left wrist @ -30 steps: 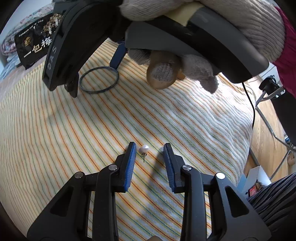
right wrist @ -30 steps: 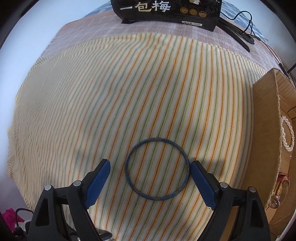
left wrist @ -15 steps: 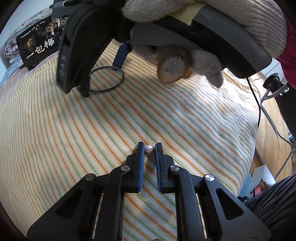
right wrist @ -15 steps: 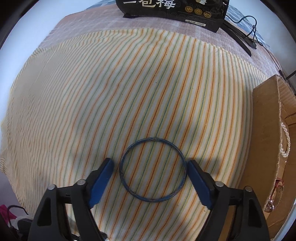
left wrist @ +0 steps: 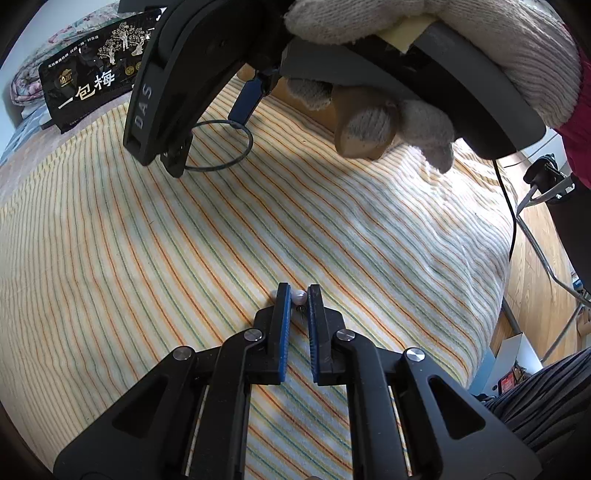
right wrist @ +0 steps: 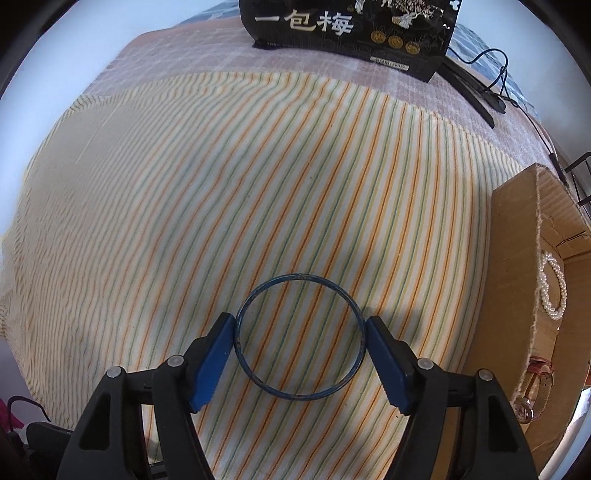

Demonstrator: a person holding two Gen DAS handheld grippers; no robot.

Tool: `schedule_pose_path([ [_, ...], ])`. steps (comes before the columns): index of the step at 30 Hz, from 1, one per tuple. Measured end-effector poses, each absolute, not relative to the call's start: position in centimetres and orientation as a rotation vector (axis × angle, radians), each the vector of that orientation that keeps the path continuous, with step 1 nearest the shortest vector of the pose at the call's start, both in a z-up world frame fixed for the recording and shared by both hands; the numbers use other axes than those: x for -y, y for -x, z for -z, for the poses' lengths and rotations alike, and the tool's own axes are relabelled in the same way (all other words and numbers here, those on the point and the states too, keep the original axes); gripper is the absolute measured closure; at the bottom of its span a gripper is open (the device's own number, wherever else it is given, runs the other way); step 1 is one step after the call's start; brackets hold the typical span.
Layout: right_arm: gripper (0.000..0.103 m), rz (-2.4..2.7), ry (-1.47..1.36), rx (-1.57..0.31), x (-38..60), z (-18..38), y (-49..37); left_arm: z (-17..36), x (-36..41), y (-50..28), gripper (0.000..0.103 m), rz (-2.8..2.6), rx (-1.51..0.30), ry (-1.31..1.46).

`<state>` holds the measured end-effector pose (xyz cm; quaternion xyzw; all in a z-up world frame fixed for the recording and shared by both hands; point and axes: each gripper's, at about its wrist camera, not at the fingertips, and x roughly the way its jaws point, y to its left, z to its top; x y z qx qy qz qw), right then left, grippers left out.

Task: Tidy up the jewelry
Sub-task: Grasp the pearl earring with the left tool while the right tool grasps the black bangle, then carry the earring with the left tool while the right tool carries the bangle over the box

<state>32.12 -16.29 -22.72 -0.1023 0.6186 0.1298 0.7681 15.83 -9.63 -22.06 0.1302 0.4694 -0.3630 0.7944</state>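
A small pearl earring [left wrist: 299,296] lies on the striped cloth [left wrist: 147,258], pinched between the blue pads of my left gripper [left wrist: 298,295], which is shut on it. Farther back, a thin blue bangle [left wrist: 251,144] rests flat on the cloth. My right gripper [right wrist: 299,319] points steeply down over the bangle [right wrist: 295,398]; its two pads touch the ring's left and right sides, so it is shut on it. In the left wrist view the right gripper [left wrist: 212,129] hangs from a gloved hand [left wrist: 406,37].
A cardboard box [right wrist: 517,277] stands at the right, holding a pearl necklace [right wrist: 554,288] and a watch [right wrist: 532,387]. A black printed package [right wrist: 347,26] lies at the far edge, with cables [right wrist: 480,74] beside it. The bed edge and wooden floor [left wrist: 535,277] are to the right.
My left jaws closed from wide apart onto the pearl earring. My right jaws narrowed until the pads met the bangle's sides.
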Motion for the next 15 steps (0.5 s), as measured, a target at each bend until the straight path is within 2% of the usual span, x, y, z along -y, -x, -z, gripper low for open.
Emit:
schedule_pose_path([
  [15, 0.029, -0.311, 0.213, -1.307, 17.6, 20.6, -31.5, 20.0, 9.7, -14.3, 0.096, 0.766, -0.987, -0.283],
])
